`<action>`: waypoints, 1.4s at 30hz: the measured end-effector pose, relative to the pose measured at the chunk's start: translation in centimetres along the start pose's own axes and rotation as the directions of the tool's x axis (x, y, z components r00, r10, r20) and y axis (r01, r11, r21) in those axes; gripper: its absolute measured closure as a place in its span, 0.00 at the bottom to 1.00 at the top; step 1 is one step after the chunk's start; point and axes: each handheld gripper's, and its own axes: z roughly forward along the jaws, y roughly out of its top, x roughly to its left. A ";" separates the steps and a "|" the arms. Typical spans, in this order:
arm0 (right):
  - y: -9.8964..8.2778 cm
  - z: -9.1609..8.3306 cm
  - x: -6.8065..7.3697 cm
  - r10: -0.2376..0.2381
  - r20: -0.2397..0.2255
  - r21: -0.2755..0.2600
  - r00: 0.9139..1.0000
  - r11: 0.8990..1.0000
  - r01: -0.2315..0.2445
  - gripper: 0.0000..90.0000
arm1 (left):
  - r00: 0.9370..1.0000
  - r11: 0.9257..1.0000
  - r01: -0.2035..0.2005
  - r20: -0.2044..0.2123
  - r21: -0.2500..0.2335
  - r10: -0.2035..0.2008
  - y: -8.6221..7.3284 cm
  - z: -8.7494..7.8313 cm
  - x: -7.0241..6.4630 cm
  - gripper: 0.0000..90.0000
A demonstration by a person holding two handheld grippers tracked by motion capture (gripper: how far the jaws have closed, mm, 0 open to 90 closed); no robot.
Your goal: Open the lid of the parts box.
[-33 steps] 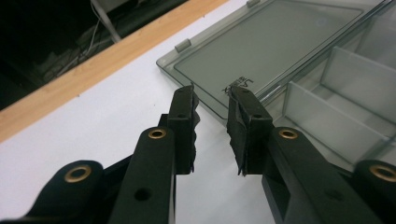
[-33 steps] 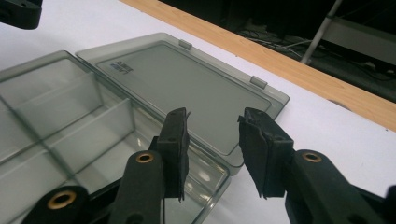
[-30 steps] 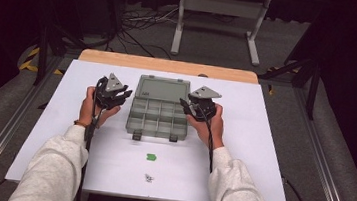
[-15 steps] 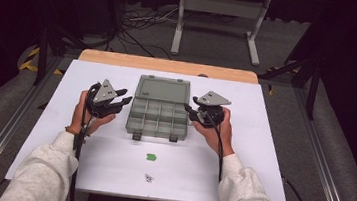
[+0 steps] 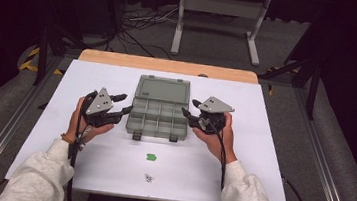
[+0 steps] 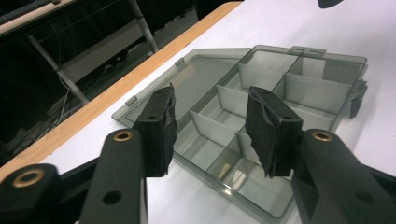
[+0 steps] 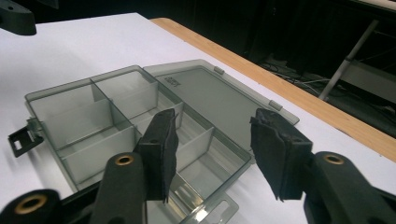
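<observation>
Both forearms reach in from the table's near edge. The left hand-held gripper [image 5: 122, 103] and right hand-held gripper [image 5: 190, 114] flank the open box [image 5: 159, 109] mid-table, angled inward, jaws just opening, released, nothing between them.

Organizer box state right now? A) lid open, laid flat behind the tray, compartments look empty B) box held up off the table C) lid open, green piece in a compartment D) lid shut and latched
A: the organizer box sits on the white table, its lid flat behind the tray; the green piece lies on the table in front of it.
</observation>
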 end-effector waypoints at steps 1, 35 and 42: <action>0.0 -0.1 0.1 -0.003 -0.004 -0.002 1.000 1.000 0.003 0.54 | 1.000 1.000 -0.004 -0.004 -0.005 0.004 0.0 -0.1 -0.1 0.56; -1.8 -3.8 2.0 -0.056 0.020 -0.002 0.998 0.998 0.056 0.15 | 0.998 0.999 0.010 0.054 -0.041 -0.008 -1.7 -3.2 -3.2 0.09; -2.6 -4.6 2.5 -0.063 0.003 0.010 0.998 0.998 0.063 0.15 | 0.998 0.999 0.007 0.056 -0.032 -0.005 -2.5 -4.3 -3.5 0.09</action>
